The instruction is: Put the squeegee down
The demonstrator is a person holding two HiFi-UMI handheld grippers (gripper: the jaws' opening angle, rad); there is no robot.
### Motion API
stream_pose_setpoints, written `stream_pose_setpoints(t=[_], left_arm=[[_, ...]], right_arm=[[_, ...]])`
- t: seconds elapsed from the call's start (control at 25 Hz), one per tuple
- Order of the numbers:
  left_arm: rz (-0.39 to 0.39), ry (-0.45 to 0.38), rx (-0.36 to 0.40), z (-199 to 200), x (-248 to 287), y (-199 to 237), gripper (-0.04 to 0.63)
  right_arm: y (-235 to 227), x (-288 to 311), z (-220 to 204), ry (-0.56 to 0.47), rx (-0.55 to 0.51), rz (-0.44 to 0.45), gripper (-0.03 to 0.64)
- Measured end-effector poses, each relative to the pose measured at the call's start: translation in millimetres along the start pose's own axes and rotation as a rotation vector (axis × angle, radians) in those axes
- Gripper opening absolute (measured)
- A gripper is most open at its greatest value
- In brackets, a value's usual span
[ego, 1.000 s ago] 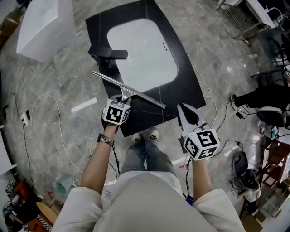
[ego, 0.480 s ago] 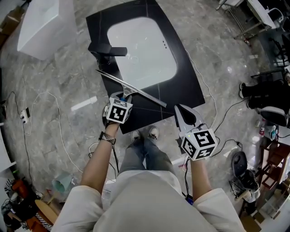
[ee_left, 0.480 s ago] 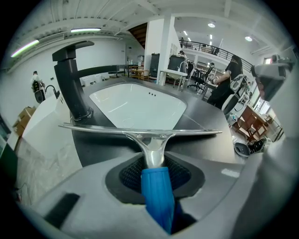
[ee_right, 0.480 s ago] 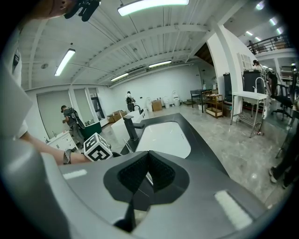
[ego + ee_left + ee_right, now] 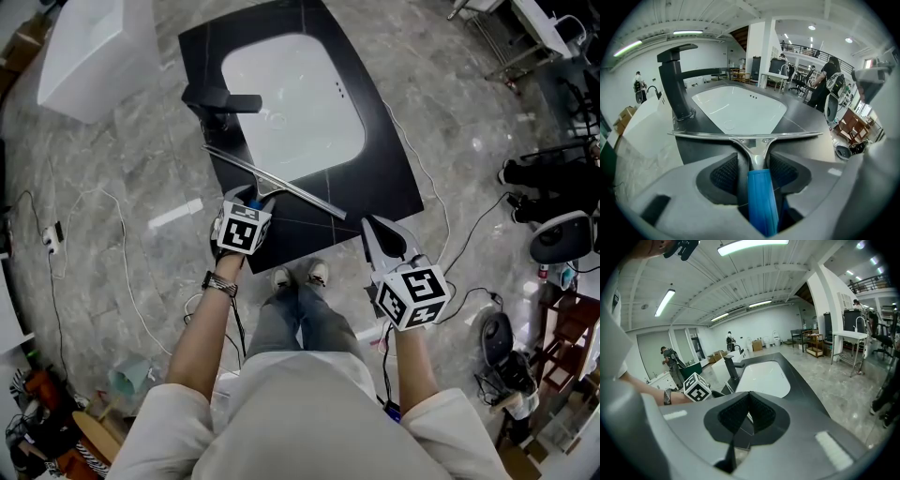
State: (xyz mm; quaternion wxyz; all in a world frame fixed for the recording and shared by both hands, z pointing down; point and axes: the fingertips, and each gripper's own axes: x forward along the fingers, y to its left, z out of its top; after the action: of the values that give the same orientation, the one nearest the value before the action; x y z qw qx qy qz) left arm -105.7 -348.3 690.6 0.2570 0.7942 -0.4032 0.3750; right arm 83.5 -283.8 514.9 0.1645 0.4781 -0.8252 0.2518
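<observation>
The squeegee [image 5: 746,136], a slim metal blade on a smooth blue handle, was found with its blade on the matte black countertop [image 5: 375,178] beside the white basin [image 5: 295,103], its handle flanked loosely by the left gripper [image 5: 251,202], whose mesh-textured jaws were opening, while the right gripper [image 5: 749,401] was observed clenched and empty.

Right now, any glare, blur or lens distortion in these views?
Head view: sharp, even light, soft sheen on the floor. Left gripper view: fisheye slightly bows the squeegee blade, corners vignetted. Right gripper view: ceiling lamp blown out, same vignette.
</observation>
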Motion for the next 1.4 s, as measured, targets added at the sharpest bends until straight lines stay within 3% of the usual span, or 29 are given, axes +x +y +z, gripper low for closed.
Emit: stream_pose_setpoints(t=[0.36,0.8,1.0,1.24,1.4], left_arm=[[-0.029,-0.105,-0.062,12,-22,3,0.229],[0.029,-0.262,-0.034,28,-80,5,0.209],[0.071,-0.337,-0.015,36,-121,3,0.116],[0.097,-0.482,-0.006,73,-180,-6,0.021],[0.095,-0.569,0.011,100,-220,-15,0.002]], right_arm=[[-1,-5,8,-0.017,-0.013,-0.008,0.008],[15,-18,27,-0.073,-0.057,0.003,0.008],[33,-30,38,-0.104,-0.071,0.013,0.008],[52,-45,78,-0.181,-0.113,0.025,0.008],[62,-52,106,-0.223,-0.131,0.025,0.008]])
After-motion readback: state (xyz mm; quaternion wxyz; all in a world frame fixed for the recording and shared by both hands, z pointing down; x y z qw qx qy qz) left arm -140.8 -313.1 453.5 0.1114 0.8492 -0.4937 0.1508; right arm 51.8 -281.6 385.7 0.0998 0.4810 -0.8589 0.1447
